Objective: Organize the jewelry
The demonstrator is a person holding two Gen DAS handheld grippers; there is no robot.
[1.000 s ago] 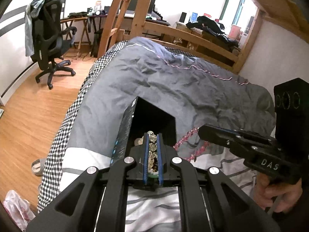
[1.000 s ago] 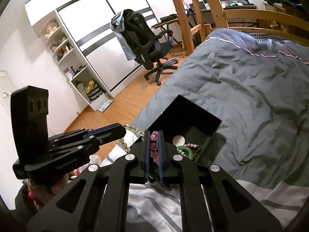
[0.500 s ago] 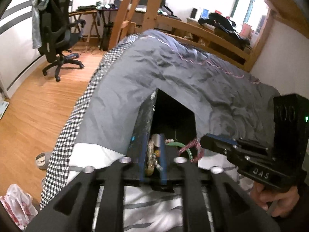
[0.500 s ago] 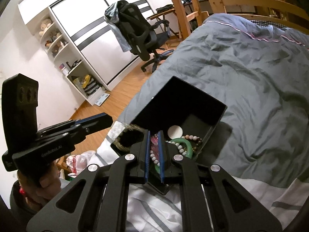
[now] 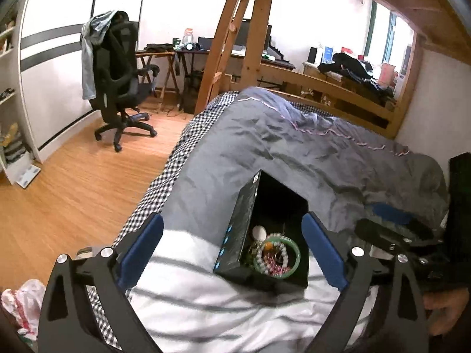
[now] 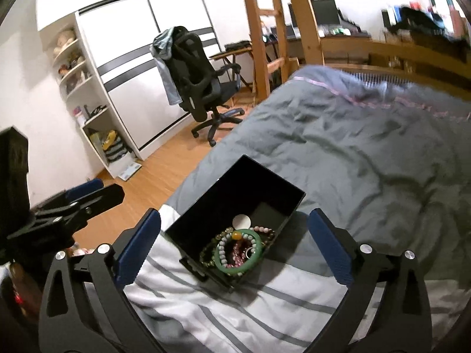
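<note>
An open black box [image 5: 244, 223] [image 6: 223, 188] sits on the bed near its foot. Inside lie a green bangle [image 5: 295, 261] [image 6: 235, 267], white, pink and gold bead bracelets [image 6: 235, 250] and a white disc [image 6: 241, 221]. My left gripper [image 5: 232, 245] is open and empty, held just in front of the box. My right gripper [image 6: 234, 241] is open and empty, also in front of the box. Each gripper shows in the other's view, the right one [image 5: 394, 232] and the left one [image 6: 88, 194].
The box rests where a grey quilt [image 5: 294, 153] meets a white striped sheet [image 5: 223, 303]. A black office chair [image 5: 117, 82] stands on the wood floor at left. A wooden ladder [image 5: 235, 38] and bed rail lie beyond. White shelves [image 6: 85, 103] stand at left.
Both grippers were shut on bracelets, gold beads in the left, pink beads in the right. They lowered them into the box, opened and drew back. The bracelets now lie in the box.
</note>
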